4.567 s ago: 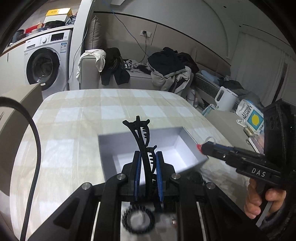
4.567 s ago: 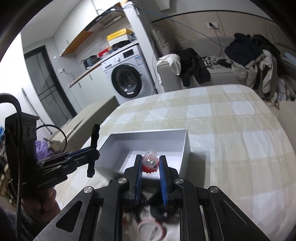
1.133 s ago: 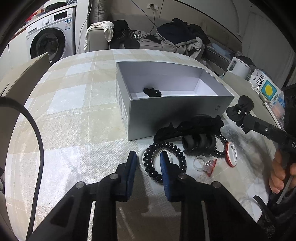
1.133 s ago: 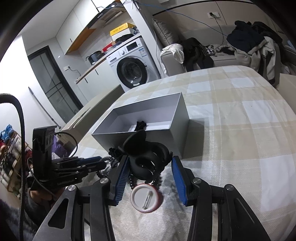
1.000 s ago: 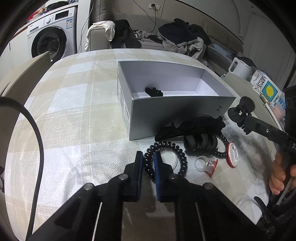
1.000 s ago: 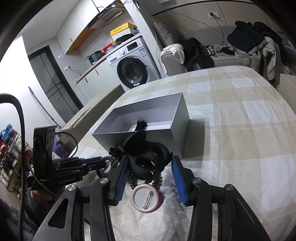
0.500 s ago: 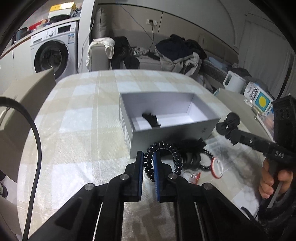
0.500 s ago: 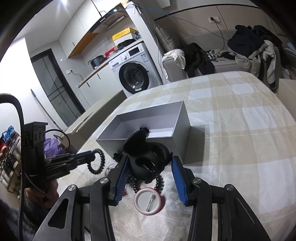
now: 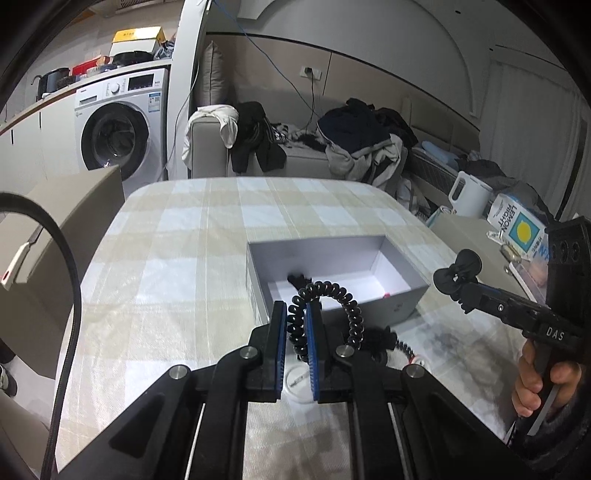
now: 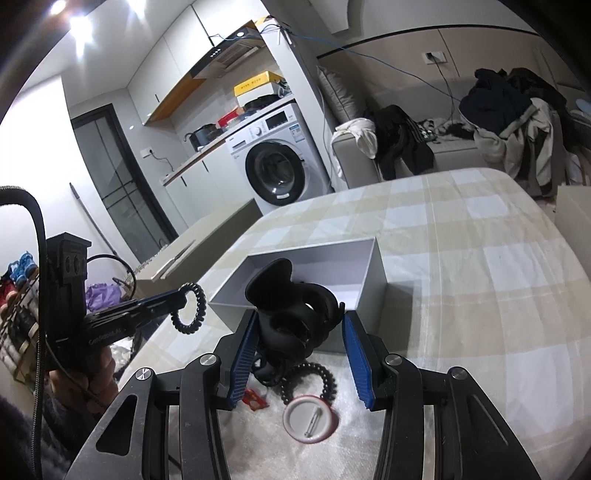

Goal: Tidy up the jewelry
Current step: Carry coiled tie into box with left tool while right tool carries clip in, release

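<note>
Both views are fisheye, bending straight lines and darkening to a black vignette at the corners. Cool, even indoor light fills the room; in the right wrist view bright ceiling lights [image 10: 79,22] flare white at the upper left and wash out the wall there. The grey open cardboard box [image 10: 373,266] casts a soft shadow on the beige checked tablecloth [image 10: 480,258]. Focus is sharp, without motion blur
</note>
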